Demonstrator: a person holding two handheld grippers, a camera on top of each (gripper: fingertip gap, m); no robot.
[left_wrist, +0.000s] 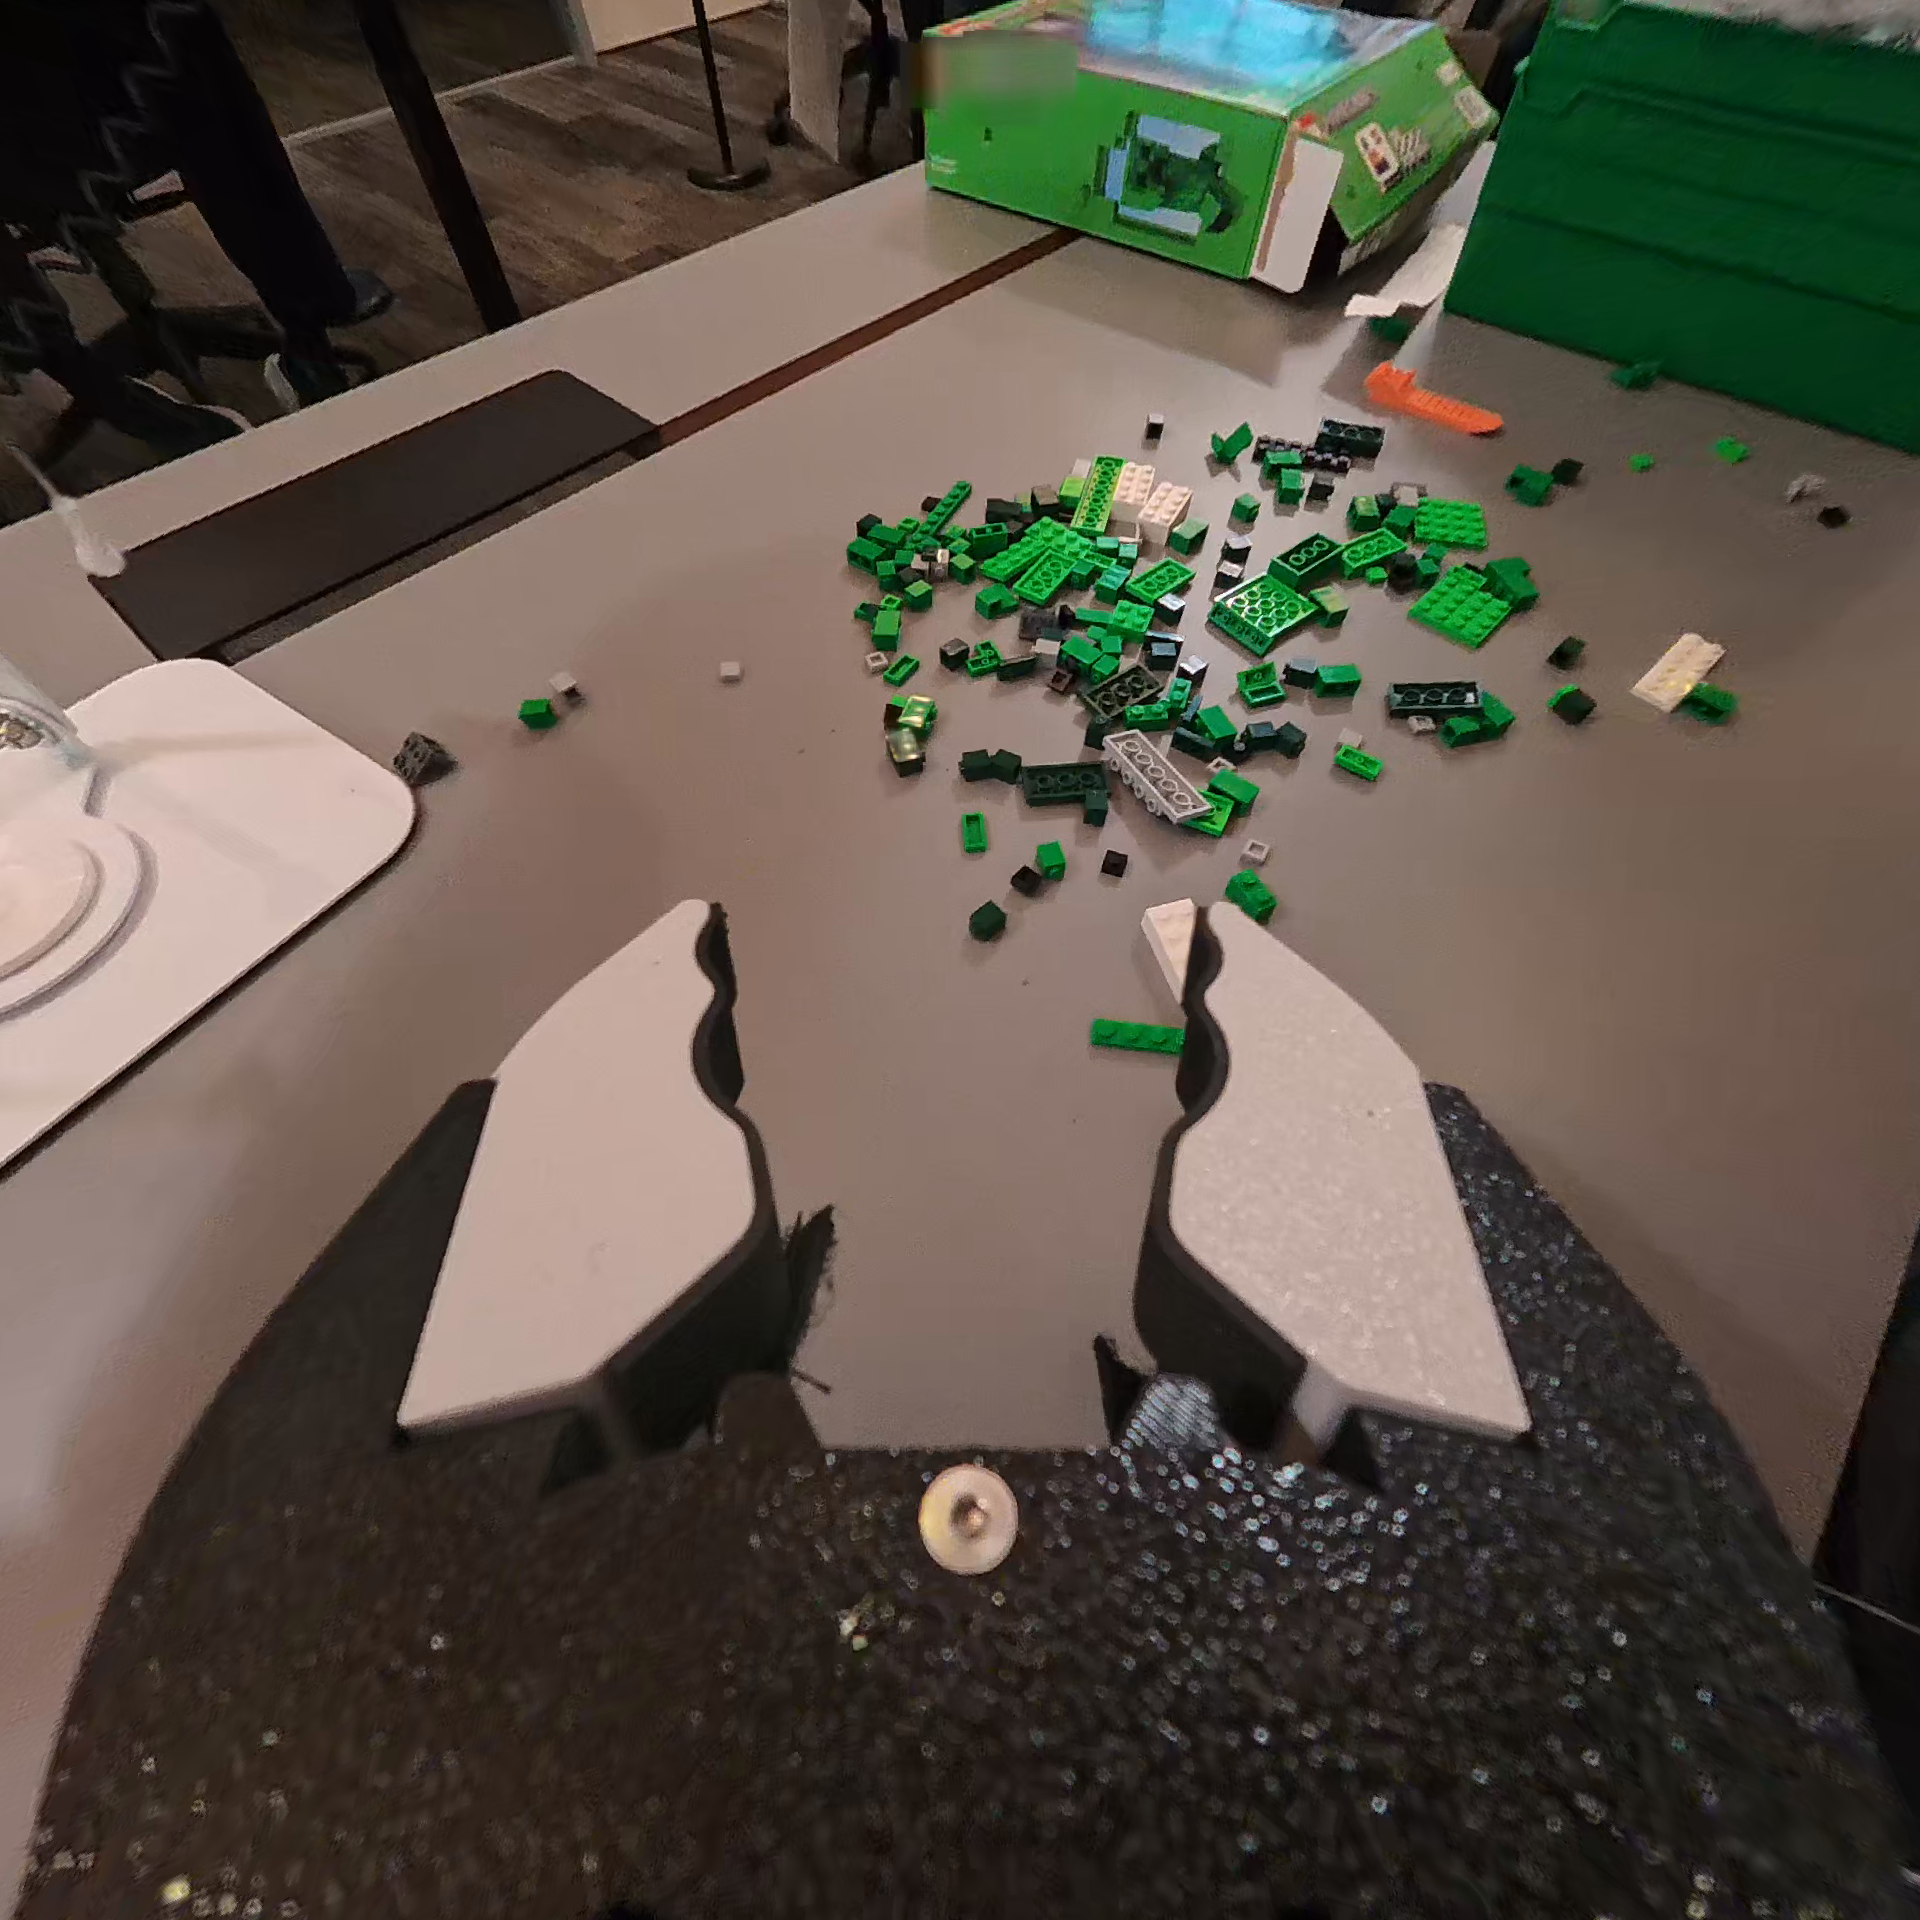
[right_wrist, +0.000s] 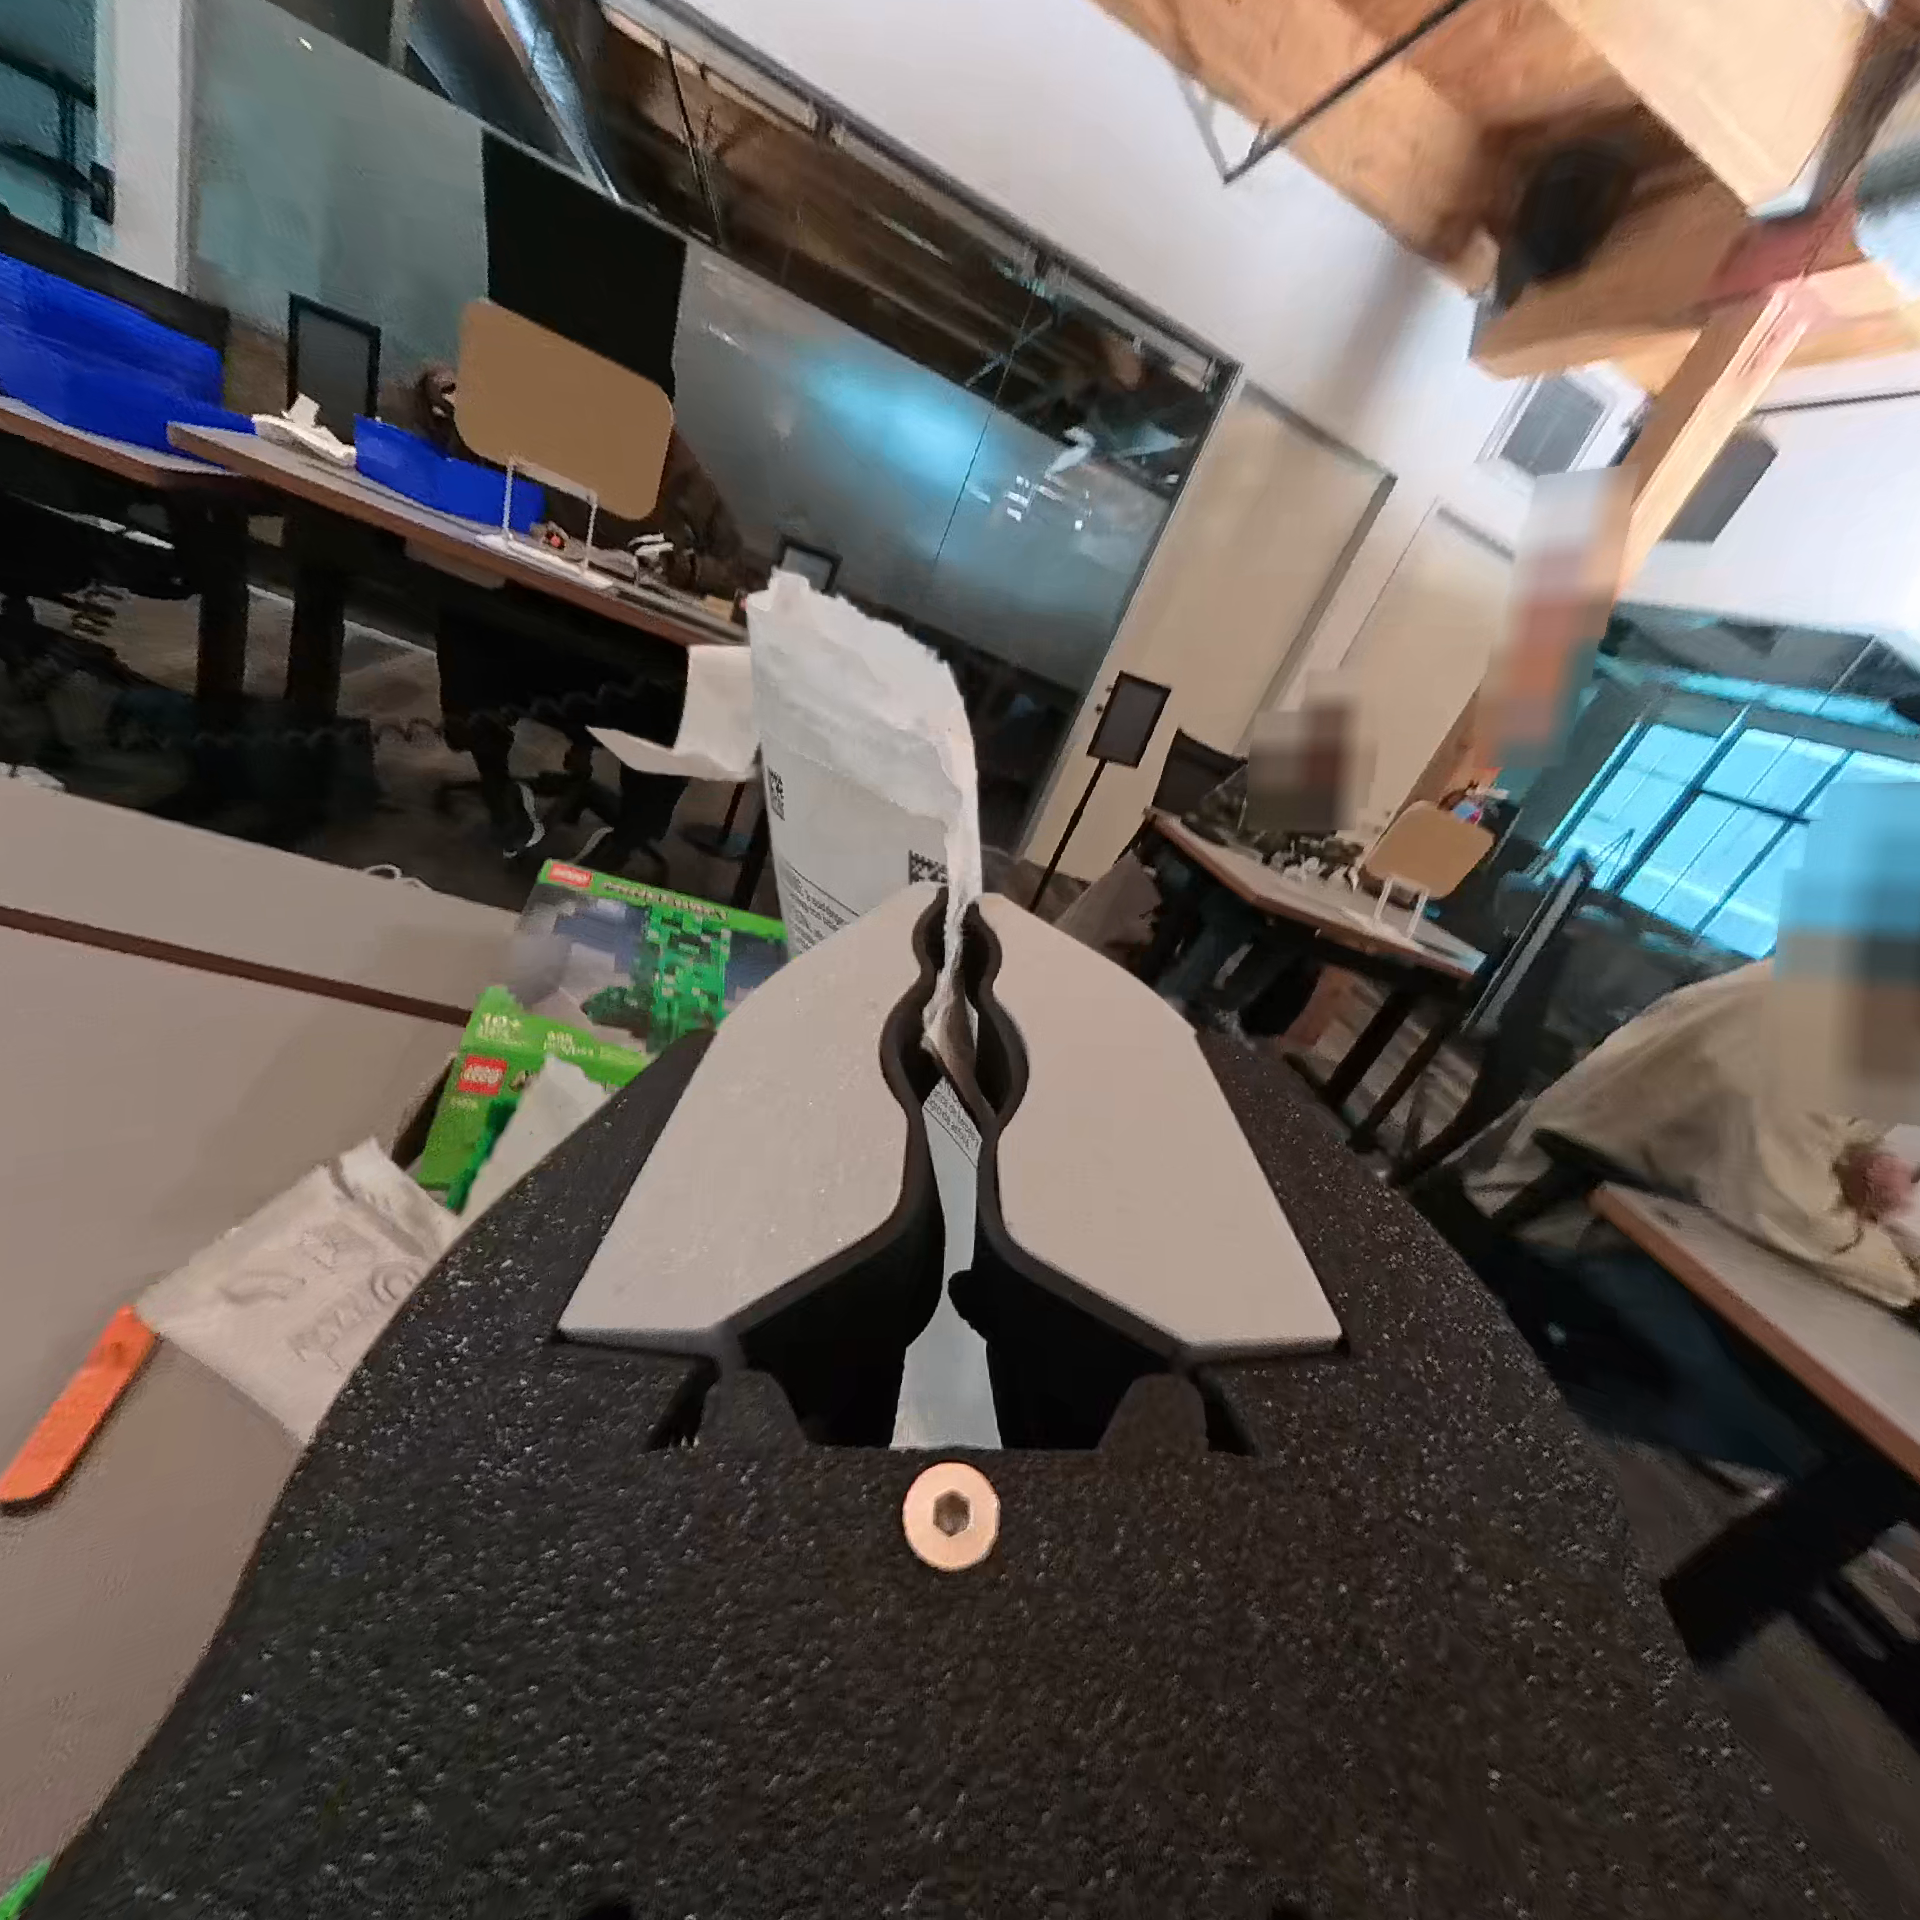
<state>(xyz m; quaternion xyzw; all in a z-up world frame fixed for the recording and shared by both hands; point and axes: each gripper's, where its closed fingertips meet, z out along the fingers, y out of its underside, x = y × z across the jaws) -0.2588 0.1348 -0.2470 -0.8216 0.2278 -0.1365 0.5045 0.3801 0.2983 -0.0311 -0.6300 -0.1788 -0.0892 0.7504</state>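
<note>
My left gripper (left_wrist: 961, 920) is open and empty, low over the grey table (left_wrist: 727, 1039). A pile of small green, white and black toy bricks (left_wrist: 1174, 623) lies just beyond it. A white brick (left_wrist: 1169, 940) and a flat green plate (left_wrist: 1135, 1035) lie by its right finger. My right gripper (right_wrist: 958, 914) is shut on a torn white paper bag (right_wrist: 862, 769) and holds it up in the air, tilted upward. The green toy box (right_wrist: 613, 977) sits below it on the table.
The green toy box (left_wrist: 1195, 135) lies open at the far edge beside a green crate (left_wrist: 1704, 208). An orange brick separator (left_wrist: 1429, 400) lies near them. A white pad (left_wrist: 208, 831) is at the left. A person sits at a table on the right (right_wrist: 1714, 1122). About 70 cm separates my left fingertips from my right.
</note>
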